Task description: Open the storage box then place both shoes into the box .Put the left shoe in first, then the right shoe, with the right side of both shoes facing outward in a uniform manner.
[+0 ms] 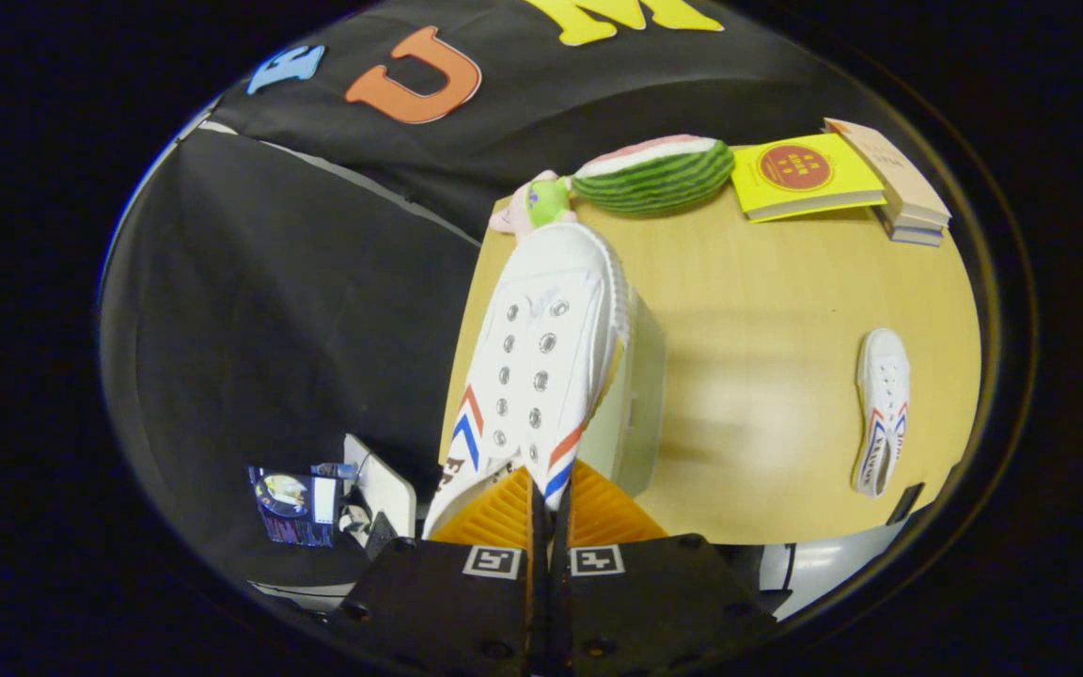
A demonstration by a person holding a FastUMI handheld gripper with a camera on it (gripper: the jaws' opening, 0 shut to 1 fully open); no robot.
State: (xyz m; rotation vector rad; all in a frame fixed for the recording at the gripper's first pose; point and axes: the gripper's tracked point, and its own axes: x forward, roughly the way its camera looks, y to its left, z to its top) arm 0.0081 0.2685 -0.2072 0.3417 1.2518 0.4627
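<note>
Gripper view: held shoe [541, 367] raised above the table [767, 395], heel end at the fingers, toe pointing ahead toward the watermelon toy [659, 174]. Box [640, 395] directly beneath and partly hidden by the shoe; pale wall visible on the shoe's far side, near the table's edge. Whether the lid is fully open cannot be told. Second shoe [882, 409] lying on the table, well apart from the box. Books [809, 174] stacked at the far corner, beside the toy.

Risks, judged from this position:
- Narrow hold at the heel collar only; long unsupported toe likely to swing or droop, possibly slipping free during lowering.
- Toe or sole catching the box wall on descent, tipping or pushing the light box toward the table's edge.
- Orientation error: required side may not face outward if the shoe rolls in the grip; side presently facing out not confirmable.
- Which shoe is held, left or right, not determinable; wrong order possible.

Gripper [549, 498]: fingers nearly together, thin gap only, clamped on the held shoe's heel rim. Nothing else touched.
</note>
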